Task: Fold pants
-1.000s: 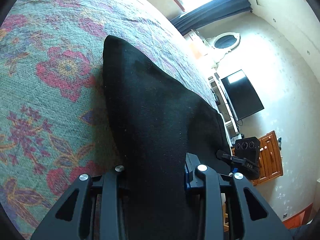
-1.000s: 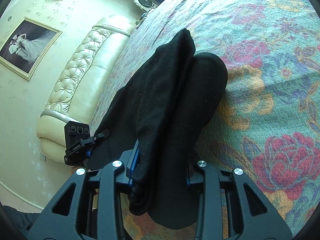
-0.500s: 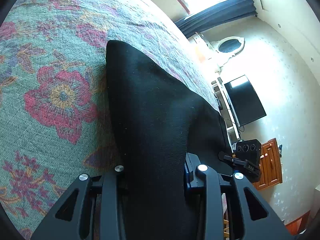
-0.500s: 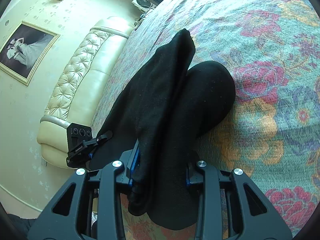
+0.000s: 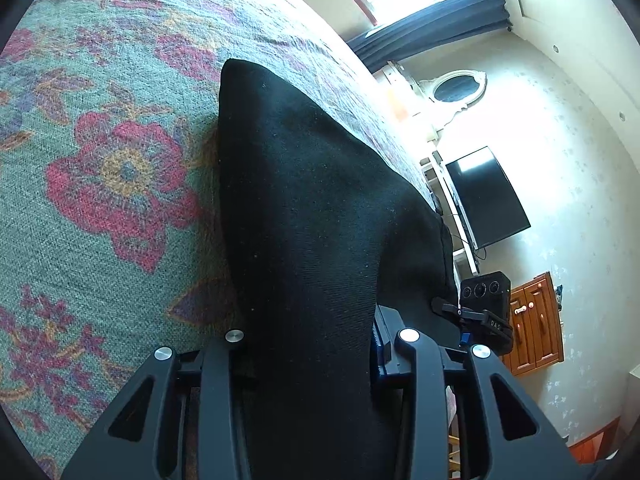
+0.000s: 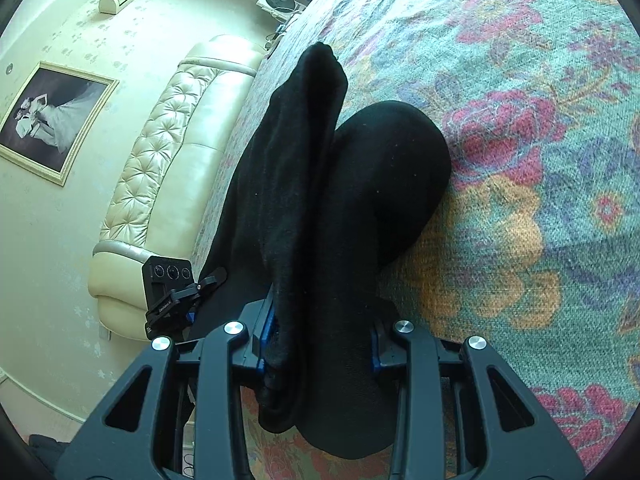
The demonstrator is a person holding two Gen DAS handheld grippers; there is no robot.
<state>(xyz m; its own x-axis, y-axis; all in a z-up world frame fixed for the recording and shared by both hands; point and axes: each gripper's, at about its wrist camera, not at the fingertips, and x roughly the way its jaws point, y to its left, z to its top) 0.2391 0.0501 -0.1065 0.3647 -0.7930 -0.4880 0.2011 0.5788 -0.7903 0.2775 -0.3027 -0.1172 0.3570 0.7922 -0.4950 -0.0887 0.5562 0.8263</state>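
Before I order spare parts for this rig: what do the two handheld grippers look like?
Both match. The left gripper and right gripper are matte black, with angular linkage arms that have triangular cut-outs and round silver pivot pins. Blue pads line the fingers. Seen from the other side, each carries a black camera block with three round lenses and small white lettering on its clamp. No hands or sleeves show.

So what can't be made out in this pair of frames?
- Left wrist view: the left gripper fingers' pads, buried in the black pants.
- Right wrist view: the right gripper pads, likewise covered by cloth.
- Both views: the pants' waistband and hems, cut off or bunched.
- The bedspread under the cloth.
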